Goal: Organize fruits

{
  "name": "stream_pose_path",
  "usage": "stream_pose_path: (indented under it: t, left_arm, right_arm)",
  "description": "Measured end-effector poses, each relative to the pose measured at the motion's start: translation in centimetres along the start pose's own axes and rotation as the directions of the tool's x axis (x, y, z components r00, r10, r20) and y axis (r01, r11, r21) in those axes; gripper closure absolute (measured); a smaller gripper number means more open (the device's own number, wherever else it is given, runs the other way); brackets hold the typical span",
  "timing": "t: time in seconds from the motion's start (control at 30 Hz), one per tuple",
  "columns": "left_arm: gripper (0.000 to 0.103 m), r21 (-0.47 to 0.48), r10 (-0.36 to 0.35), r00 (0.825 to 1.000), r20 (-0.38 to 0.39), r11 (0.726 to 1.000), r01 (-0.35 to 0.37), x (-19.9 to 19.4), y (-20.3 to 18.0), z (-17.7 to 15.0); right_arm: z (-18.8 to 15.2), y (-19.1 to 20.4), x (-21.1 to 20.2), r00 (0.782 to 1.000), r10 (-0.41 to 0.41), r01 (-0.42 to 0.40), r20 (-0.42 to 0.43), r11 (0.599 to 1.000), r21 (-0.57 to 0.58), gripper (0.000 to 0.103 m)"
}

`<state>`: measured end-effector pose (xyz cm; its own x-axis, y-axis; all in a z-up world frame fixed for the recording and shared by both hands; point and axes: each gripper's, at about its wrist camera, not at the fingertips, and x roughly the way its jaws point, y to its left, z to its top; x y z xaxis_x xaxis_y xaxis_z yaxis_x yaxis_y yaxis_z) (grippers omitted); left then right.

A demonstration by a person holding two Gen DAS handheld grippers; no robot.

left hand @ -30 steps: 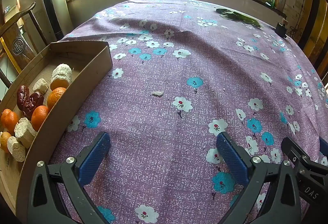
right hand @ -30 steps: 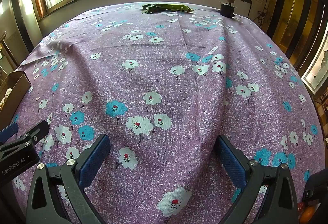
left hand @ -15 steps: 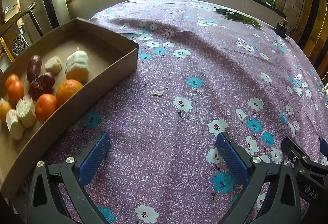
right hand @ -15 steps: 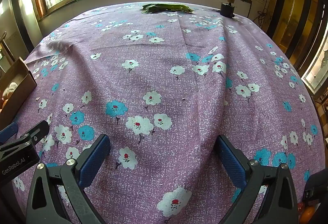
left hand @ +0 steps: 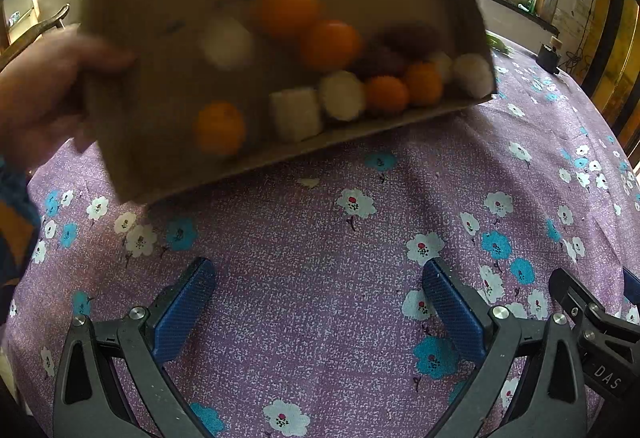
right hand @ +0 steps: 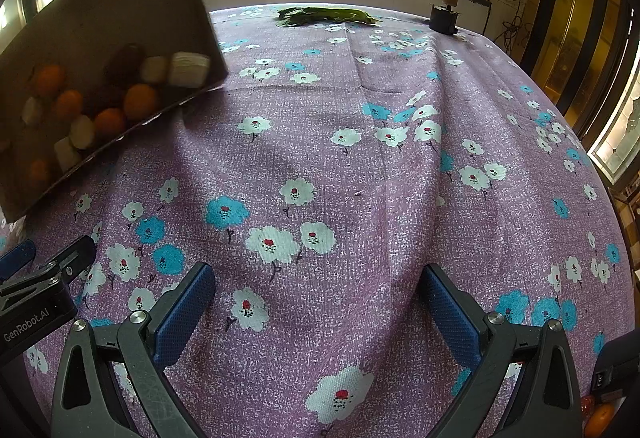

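Left claw (left hand: pixel 318 302) agape; fruit box (left hand: pixel 168 37) tilted, long axis left-right.

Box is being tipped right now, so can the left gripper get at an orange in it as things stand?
Probably not yet. The left gripper is open over bare cloth, while the box is lifted and tilted by a bare hand, blurred with motion. Its near wall stands in front of the oranges.

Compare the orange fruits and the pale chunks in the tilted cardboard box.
The orange fruits are round and bright orange; the pale chunks are whitish, and one looks blocky, with flat sides. One orange fruit sits apart, while most chunks line the low edge. Both are blurred and lie loose in the cardboard box, tipped over the tablecloth.
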<state>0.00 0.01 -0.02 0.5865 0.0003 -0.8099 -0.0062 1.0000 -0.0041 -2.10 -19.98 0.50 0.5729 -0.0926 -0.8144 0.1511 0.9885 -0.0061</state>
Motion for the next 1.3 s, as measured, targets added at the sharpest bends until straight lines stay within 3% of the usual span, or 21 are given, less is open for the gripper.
stream_pose_path:
  t: [1.3]
  left_arm:
    - [0.000, 0.000, 0.000, 1.000, 0.001, 1.000, 0.000, -0.03, 0.03, 0.31]
  right_arm:
    - [0.14, 0.21, 0.04, 1.000, -0.018, 0.019, -0.001, 1.000, 0.020, 0.000]
